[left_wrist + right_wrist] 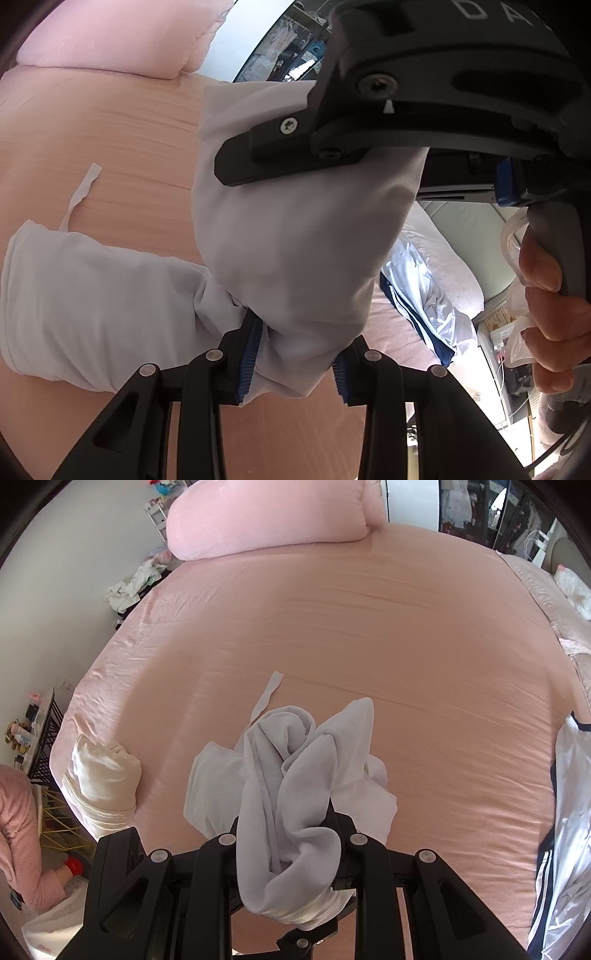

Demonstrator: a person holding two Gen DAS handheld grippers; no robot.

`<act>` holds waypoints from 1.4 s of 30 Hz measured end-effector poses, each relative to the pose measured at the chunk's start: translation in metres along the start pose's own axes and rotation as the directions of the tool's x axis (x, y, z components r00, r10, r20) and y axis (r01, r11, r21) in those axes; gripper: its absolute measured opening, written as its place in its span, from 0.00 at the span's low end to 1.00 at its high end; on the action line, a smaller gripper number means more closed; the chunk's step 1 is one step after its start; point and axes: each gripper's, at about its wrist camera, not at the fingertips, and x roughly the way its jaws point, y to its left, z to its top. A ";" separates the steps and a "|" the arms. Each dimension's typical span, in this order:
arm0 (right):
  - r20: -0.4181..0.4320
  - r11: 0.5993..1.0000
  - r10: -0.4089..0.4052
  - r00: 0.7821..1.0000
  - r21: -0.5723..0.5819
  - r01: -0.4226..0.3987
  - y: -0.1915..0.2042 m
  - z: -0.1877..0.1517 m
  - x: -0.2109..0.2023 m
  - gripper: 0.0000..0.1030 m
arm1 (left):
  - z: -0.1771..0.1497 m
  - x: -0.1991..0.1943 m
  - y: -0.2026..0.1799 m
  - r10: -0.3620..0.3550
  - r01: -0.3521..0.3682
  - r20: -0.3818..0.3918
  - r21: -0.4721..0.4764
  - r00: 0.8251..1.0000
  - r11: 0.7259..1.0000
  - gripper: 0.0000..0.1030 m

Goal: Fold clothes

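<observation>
With both tongs clamped on the thin white garment, bunched over the bed near its front edge, we judge it light, limp, best gripped by hems.

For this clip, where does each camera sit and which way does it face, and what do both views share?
Left wrist: on the left gripper, looking across the pink bed; its fingers clamp the pale garment; the right gripper and a hand show.
Right wrist: on the right gripper, angled down at the bed, fingers bunching the same garment; a pink sleeve shows at left.
Shared: garment, bed, pink pillow, striped clothing.
</observation>
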 end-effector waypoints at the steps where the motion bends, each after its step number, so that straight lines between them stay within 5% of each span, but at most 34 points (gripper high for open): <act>1: -0.002 1.000 0.004 1.000 -0.012 -0.004 0.004 0.002 0.002 0.22 | 0.001 -0.003 0.004 -0.003 0.003 0.003 -0.016 1.000 1.000 0.31; 16: -0.073 0.992 0.081 0.994 -0.088 -0.087 0.044 0.014 0.035 0.25 | -0.002 -0.028 0.051 0.017 -0.011 0.041 -0.140 0.999 0.990 0.31; 19: -0.085 0.991 0.109 0.990 -0.068 -0.115 0.042 0.011 0.041 0.30 | -0.003 -0.028 0.056 0.031 -0.025 0.035 -0.144 0.999 0.989 0.31; 26: -0.084 0.981 0.195 0.977 0.034 -0.193 0.024 0.009 0.029 0.66 | 0.004 -0.034 0.068 0.073 -0.068 0.023 -0.160 0.997 0.985 0.31; 30: -0.051 0.973 0.220 0.974 0.084 -0.215 0.011 0.006 0.016 0.67 | -0.028 -0.056 0.076 0.070 -0.065 0.018 -0.180 0.997 0.982 0.32; 36: -0.025 0.969 0.207 0.978 0.145 -0.201 -0.013 -0.005 0.008 0.68 | -0.029 -0.071 0.048 0.076 -0.077 -0.009 -0.186 0.997 0.980 0.32; 39: -0.029 0.960 0.217 0.976 0.191 -0.207 -0.026 -0.012 0.011 0.68 | -0.022 -0.064 0.056 0.080 -0.083 -0.026 -0.193 0.996 0.978 0.37; 42: -0.038 0.952 0.220 0.975 0.227 -0.206 -0.036 -0.019 0.015 0.68 | -0.025 -0.074 0.071 0.097 -0.103 -0.038 -0.211 0.995 0.972 0.53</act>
